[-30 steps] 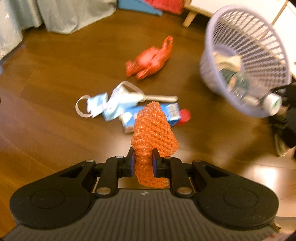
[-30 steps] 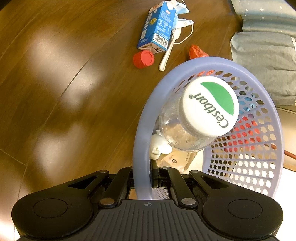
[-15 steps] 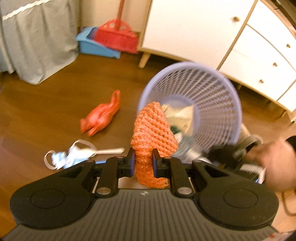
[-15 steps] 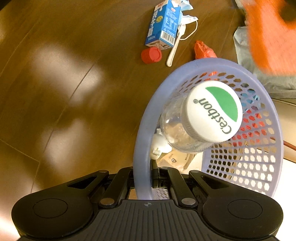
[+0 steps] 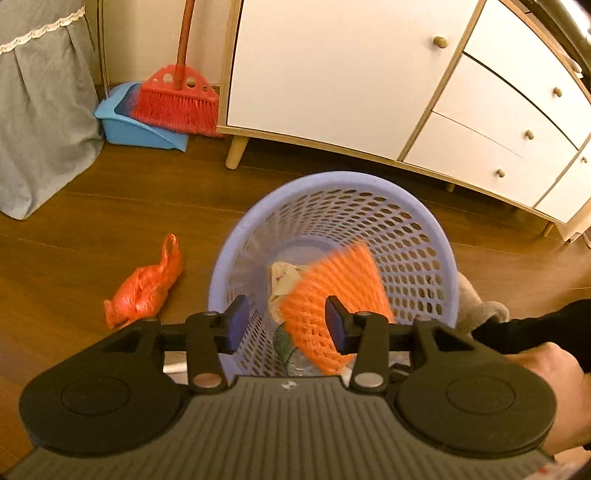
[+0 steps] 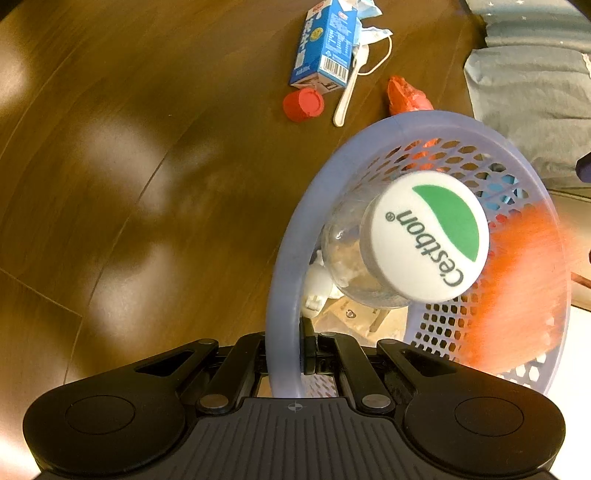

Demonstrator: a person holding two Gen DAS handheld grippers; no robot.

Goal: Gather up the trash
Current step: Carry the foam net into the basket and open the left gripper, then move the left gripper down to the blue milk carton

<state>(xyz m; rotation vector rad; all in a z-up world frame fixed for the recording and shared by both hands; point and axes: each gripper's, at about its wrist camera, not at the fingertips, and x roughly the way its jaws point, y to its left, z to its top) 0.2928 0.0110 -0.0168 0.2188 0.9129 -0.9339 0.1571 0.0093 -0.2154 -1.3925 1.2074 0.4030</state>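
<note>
Orange net (image 5: 334,295): foam mesh sleeve, motion-blurred, inside the mouth of the basket, free of both fingers; in the right wrist view it is an orange smear (image 6: 517,291) against the basket's right wall.
Left gripper (image 5: 284,323): jaws spread wide, holding nothing; it points down into the basket from just above the near rim, the net between and beyond its fingertips.
Right gripper (image 6: 295,350): jaws pinched together on the basket's near rim, one finger outside the wall, one inside.
Right hand (image 5: 554,376): at the right edge of the left wrist view, wrapped round its gripper's handle beside the basket, with a dark sleeve (image 5: 535,328) above it.
Basket (image 5: 424,221): lilac plastic, perforated wall, tipped with its mouth toward the left gripper; it stands in front of a white cabinet (image 5: 369,74).
Bottle (image 6: 417,240): clear, with a white and green cap facing the right camera, lying in the basket on top of paper scraps.
Red bag (image 5: 144,288): crumpled on the floor (image 5: 92,221), just left of the basket.
Carton (image 6: 325,44): blue, lying on the floor well beyond the basket, touching a white spoon (image 6: 347,92).
Red cap (image 6: 303,105): on the floor at the carton's near end.
Mask (image 6: 369,29): pale, crumpled behind the carton.
Broom (image 5: 175,99): red, leaning in a blue dustpan (image 5: 129,125) at the cabinet's left corner.
</note>
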